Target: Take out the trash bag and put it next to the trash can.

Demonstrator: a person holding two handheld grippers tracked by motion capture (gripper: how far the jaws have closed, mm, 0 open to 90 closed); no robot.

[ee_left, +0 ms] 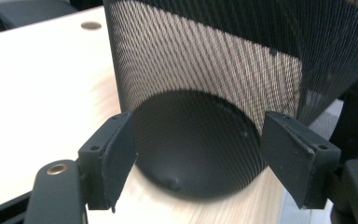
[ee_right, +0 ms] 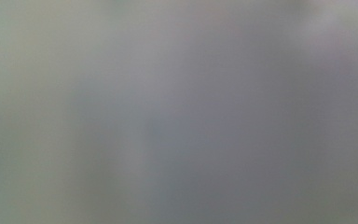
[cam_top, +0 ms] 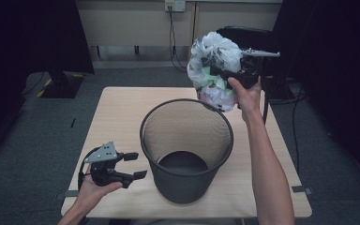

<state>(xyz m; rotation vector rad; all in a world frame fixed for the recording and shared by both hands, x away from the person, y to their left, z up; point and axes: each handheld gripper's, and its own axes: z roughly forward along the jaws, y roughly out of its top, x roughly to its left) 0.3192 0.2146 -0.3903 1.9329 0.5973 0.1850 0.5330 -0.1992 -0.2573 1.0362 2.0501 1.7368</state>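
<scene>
Left gripper point(cam_top: 135, 165) sits low at seven o'clock, jaws wide, pointing toward three. Right gripper point(cam_top: 214, 70) is raised at one o'clock, forearm outstretched, jaws clamped.

- No readable text, label, brand, number or sign anywhere on the table point(cam_top: 122, 108), the mesh bin point(cam_top: 186, 140) or the bag of rubbish point(cam_top: 213, 70).
- Dark patches on the bag at far right too small and blurred to read as print.
- Plain grey blur in the right gripper view, nothing legible.
</scene>
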